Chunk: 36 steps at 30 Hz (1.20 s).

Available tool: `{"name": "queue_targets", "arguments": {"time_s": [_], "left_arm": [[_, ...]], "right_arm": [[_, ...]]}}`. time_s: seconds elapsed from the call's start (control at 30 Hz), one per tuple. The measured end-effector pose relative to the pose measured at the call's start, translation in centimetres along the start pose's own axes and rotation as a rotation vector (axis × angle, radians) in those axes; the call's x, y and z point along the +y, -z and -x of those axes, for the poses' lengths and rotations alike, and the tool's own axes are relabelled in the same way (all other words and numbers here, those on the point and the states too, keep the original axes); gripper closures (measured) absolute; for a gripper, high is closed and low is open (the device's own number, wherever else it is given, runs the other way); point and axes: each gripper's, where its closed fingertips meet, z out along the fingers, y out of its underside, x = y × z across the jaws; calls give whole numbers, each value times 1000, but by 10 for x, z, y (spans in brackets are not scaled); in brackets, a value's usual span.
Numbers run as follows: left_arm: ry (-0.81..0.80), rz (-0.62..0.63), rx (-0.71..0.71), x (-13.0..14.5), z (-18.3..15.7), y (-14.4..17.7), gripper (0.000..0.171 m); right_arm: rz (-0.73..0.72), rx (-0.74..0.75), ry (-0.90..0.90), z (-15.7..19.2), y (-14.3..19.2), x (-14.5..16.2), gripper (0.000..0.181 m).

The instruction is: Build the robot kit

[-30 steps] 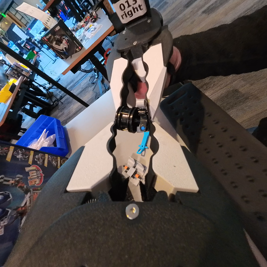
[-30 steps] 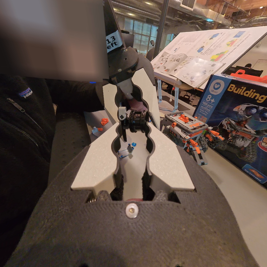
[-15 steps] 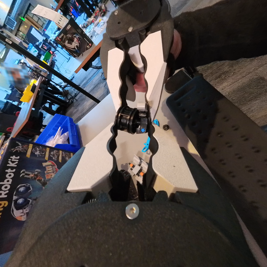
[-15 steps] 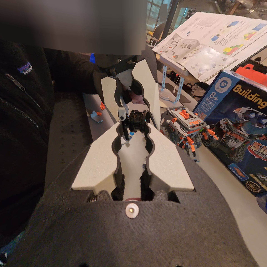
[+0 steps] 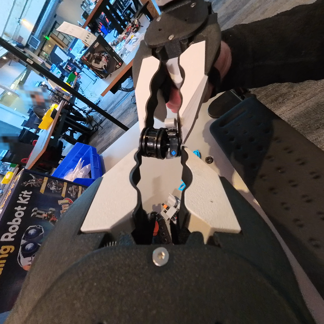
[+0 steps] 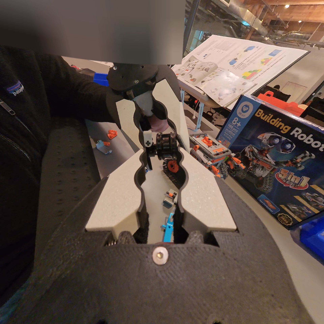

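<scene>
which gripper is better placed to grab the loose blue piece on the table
Right, probably: the blue piece shows between the right gripper's fingers; the left gripper's finger half hides it. Both hold the black wheel.

The right gripper (image 6: 160,150) and the left gripper (image 6: 157,138) meet tip to tip above the white table (image 6: 298,263), both closed on 1 small assembly — a black wheel hub (image 6: 165,145) joined to a grey connector (image 6: 147,139). Below lie a blue beam (image 6: 167,228) and a grey-orange piece (image 6: 171,196). Right of the fingers stands a tracked model (image 6: 210,152), then a printed box (image 6: 280,157) — an open booklet (image 6: 228,73) behind.
</scene>
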Motion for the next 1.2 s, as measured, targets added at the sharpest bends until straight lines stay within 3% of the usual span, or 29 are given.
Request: {"name": "queue_targets", "arguments": {"time_s": [0.33, 0.93, 1.2], "left_arm": [[74, -100, 136, -9, -13, 6, 133], [-17, 12, -9, -6, -13, -3, 135], [153, -157, 72, -19, -5, 1, 134]], "right_arm": [[-69, -82, -18, 10, 5, -7, 150], [-16, -96, 20, 12, 11, -1, 152], [-187, -108, -98, 4, 19, -12, 150]]}}
